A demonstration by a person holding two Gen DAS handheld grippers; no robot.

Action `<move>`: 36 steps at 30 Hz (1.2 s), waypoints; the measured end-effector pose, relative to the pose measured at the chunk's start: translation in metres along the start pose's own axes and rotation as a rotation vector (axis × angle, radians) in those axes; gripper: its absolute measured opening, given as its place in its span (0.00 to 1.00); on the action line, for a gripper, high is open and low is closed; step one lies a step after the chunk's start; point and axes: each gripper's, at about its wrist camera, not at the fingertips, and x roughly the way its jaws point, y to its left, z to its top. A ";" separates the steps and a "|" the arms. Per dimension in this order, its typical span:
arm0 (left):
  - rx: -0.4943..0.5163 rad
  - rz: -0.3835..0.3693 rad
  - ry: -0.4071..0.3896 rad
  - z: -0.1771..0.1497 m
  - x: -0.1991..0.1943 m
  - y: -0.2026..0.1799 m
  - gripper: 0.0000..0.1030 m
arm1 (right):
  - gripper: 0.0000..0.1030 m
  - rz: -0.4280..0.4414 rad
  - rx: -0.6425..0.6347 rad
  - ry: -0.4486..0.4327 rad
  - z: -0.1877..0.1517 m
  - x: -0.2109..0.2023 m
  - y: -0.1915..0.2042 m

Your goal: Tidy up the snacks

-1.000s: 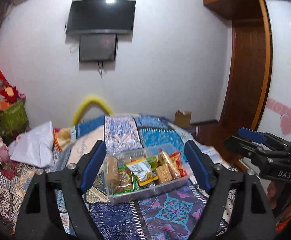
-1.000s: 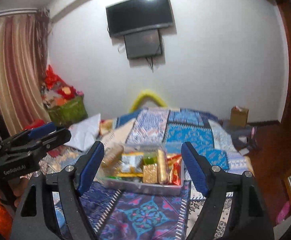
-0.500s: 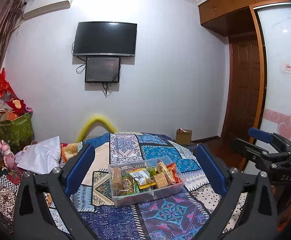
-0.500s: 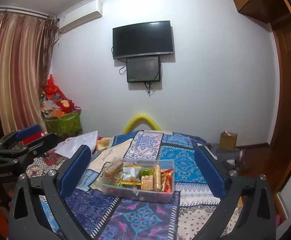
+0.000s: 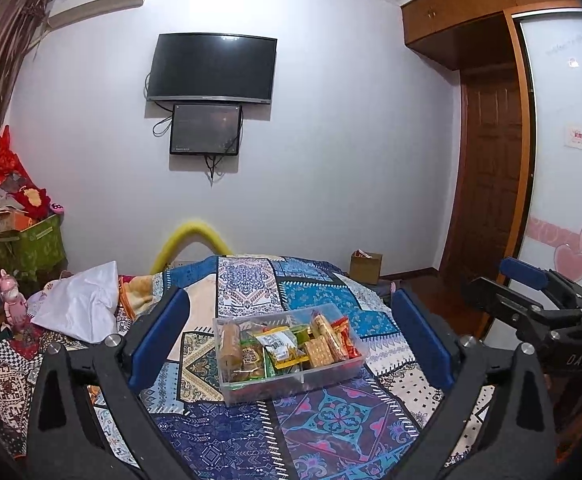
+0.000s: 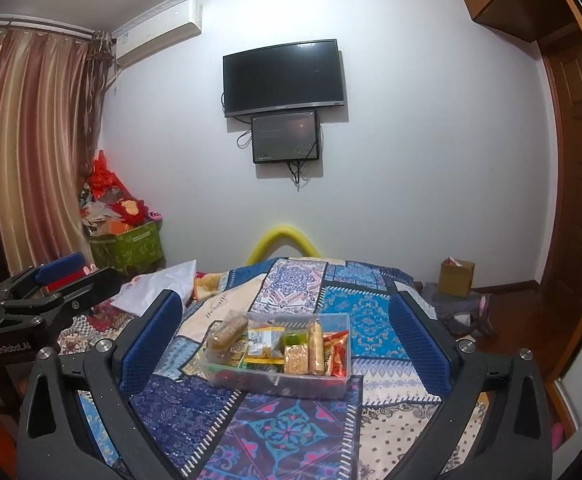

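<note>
Left wrist view: we are holding our left gripper (image 5: 291, 344) spread wide, empty, the snack box (image 5: 289, 350) sitting framed between its jaws on the quilt (image 5: 319, 424). Right wrist view: our right gripper (image 6: 287, 342) is likewise gaping, the box ahead between its jaws; sorting looks finished or paused, and any next move calls for closing in.

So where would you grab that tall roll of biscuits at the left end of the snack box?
Grip the roll of biscuits across its round middle, coming from above. It lies tilted on top of the other packets with its upper side bare, while the box wall blocks the sides. Both grippers are open.
</note>
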 end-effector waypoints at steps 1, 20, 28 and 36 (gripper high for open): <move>0.000 0.001 0.001 0.000 -0.001 0.001 0.99 | 1.00 0.000 0.001 0.000 0.000 0.000 0.000; -0.002 -0.005 0.016 -0.004 0.006 0.004 0.99 | 1.00 0.001 -0.002 0.003 0.001 -0.001 0.000; 0.009 -0.010 0.024 -0.006 0.007 0.001 0.99 | 1.00 -0.006 0.002 0.007 0.000 -0.002 -0.002; 0.012 -0.013 0.025 -0.006 0.007 -0.001 0.99 | 1.00 -0.009 0.006 0.010 0.000 -0.001 -0.004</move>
